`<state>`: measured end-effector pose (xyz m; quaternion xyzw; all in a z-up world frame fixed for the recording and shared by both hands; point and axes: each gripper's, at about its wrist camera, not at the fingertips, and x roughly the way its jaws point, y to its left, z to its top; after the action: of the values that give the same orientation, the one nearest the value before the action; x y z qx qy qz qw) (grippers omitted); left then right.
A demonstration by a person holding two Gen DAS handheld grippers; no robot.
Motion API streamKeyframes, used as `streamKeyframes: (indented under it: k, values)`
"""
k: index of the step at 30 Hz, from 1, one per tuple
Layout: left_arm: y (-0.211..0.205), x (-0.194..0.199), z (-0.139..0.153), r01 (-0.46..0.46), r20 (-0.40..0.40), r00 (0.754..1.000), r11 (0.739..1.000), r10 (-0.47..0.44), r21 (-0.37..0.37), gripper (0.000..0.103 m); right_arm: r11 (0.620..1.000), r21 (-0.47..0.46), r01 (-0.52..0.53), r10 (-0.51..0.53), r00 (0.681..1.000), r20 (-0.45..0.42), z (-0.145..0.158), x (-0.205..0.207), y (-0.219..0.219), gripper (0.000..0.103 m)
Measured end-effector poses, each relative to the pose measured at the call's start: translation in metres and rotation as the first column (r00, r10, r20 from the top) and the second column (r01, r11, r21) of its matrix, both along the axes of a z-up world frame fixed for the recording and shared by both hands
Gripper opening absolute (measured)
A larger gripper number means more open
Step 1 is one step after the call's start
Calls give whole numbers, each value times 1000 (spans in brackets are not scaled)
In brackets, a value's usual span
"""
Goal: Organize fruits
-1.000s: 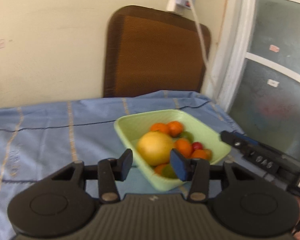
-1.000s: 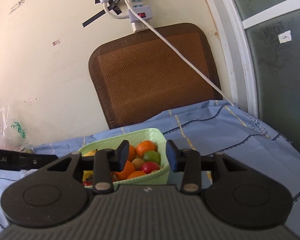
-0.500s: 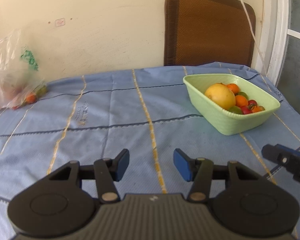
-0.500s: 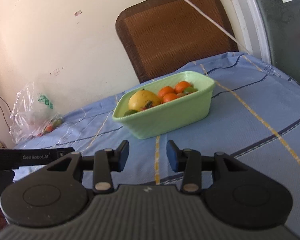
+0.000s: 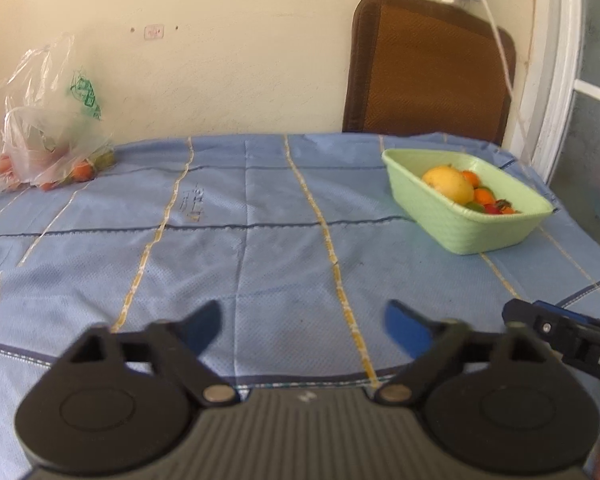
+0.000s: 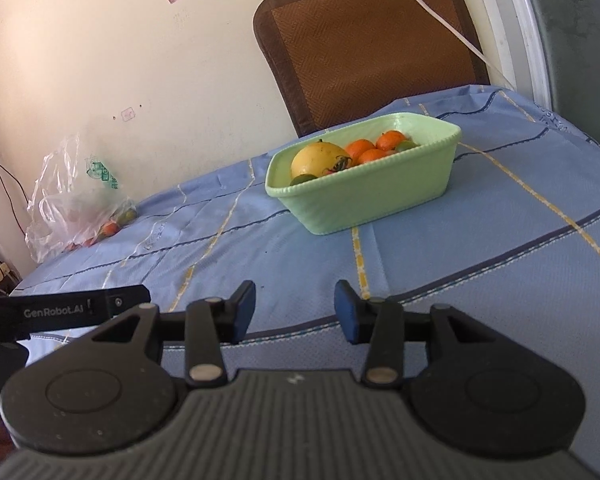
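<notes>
A light green basket (image 5: 460,232) (image 6: 380,196) stands on the blue tablecloth at the right. It holds a large yellow fruit (image 5: 448,184) (image 6: 320,158), small oranges (image 6: 360,148), green fruits and red ones. My left gripper (image 5: 302,328) is open and empty, low over the near table edge, well back from the basket. My right gripper (image 6: 295,310) is open and empty, also near the table's front edge. Each gripper's tip shows in the other's view.
A clear plastic bag (image 5: 48,136) (image 6: 76,200) with more small fruits lies at the far left by the wall. A brown chair back (image 5: 428,68) (image 6: 364,40) stands behind the table. A white cable (image 6: 432,12) hangs across it. A door frame (image 5: 548,60) is at right.
Both grippers have pulled back from the basket toward the table's front edge. The left gripper's jaws have opened wider. The basket now sits farther away in both views.
</notes>
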<state>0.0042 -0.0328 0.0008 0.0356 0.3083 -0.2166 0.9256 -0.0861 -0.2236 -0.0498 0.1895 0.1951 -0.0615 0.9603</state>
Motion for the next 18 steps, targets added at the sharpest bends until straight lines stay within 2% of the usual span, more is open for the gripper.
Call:
streamKeyframes:
  k: [4, 11, 15, 18]
  values:
    - [-2, -12, 7, 48, 59, 997, 999, -48, -4, 101, 1000, 13, 16, -17, 1000, 16, 4, -4, -1, 51]
    - [-4, -20, 0, 141, 79, 987, 990, -139, -20, 101, 999, 27, 38, -38, 999, 19, 4, -3, 0, 52]
    - [-2, -21, -9, 158, 106, 982, 987, -155, -21, 103, 998, 37, 54, -55, 998, 24, 2, -3, -1, 53]
    - [1, -19, -17, 155, 97, 984, 988, -152, -26, 103, 997, 44, 66, -67, 998, 18, 0, 0, -3, 54]
